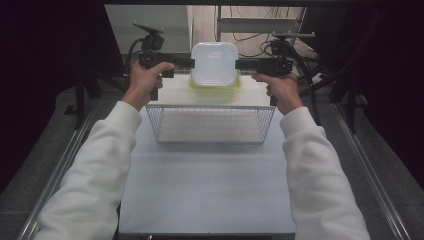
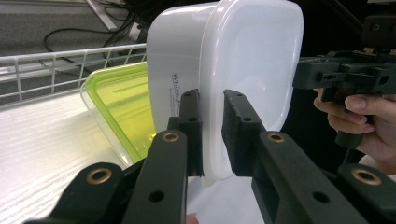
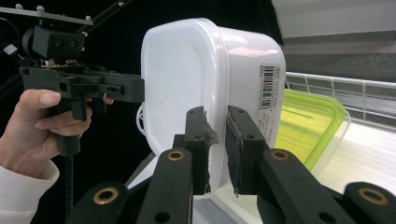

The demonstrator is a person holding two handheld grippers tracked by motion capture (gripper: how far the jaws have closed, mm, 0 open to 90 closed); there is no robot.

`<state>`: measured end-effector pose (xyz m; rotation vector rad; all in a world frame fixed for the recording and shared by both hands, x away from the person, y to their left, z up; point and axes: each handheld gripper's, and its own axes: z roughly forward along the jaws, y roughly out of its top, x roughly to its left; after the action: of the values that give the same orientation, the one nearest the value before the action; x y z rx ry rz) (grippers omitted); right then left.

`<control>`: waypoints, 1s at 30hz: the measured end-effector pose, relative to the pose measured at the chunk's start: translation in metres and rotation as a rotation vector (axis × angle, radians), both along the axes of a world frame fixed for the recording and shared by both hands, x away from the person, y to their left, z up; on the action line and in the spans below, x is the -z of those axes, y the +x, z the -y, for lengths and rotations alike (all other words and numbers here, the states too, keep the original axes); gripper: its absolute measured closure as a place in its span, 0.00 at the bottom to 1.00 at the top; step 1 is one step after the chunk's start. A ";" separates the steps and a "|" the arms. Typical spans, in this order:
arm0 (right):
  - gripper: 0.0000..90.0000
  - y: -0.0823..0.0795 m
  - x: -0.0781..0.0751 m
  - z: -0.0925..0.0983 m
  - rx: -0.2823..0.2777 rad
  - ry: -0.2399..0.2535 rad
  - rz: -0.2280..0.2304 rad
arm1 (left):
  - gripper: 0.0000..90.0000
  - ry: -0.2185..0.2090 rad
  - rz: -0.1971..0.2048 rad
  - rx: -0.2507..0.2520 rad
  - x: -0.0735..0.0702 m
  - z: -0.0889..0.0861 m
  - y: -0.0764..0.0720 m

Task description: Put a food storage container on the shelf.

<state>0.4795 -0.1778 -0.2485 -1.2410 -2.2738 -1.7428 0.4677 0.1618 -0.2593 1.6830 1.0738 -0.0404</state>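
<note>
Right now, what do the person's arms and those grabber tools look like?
Both arms wear white sleeves. Each hand holds a black pistol-shaped gripper: the left gripper and right gripper. Their long flat jaws carry brass-coloured rivets, a black cable trails behind, and a grey plate sits on top.

Container (image 1: 214, 62): milky white, translucent lid, barcode label in black on white. Second container (image 3: 308, 126): clear body, yellow-green lid. Wire basket (image 1: 210, 125) white; tabletop (image 1: 205, 190) white; both grippers' jaws black; sleeves (image 1: 95, 170) white.

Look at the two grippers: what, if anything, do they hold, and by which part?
Both hold the white box by the rim of its lid: the left gripper on one side, the right gripper on the opposite side.
</note>
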 end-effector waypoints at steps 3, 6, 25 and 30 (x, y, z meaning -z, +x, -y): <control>0.87 0.004 0.003 0.000 0.007 0.001 -0.009 | 0.87 -0.009 -0.018 -0.010 0.004 0.000 0.005; 0.87 0.009 0.006 0.000 0.009 0.015 -0.028 | 0.87 -0.034 -0.034 -0.012 0.006 -0.002 0.009; 0.85 0.041 0.015 0.005 0.074 0.147 -0.224 | 0.87 -0.172 -0.195 -0.039 0.010 -0.008 0.038; 0.85 0.049 0.017 0.005 0.087 0.174 -0.276 | 0.86 -0.215 -0.227 -0.043 0.014 -0.010 0.045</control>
<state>0.5282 -0.1830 -0.2652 -1.4590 -1.9022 -1.6338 0.5126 0.1718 -0.2734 1.4853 1.2285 -0.3148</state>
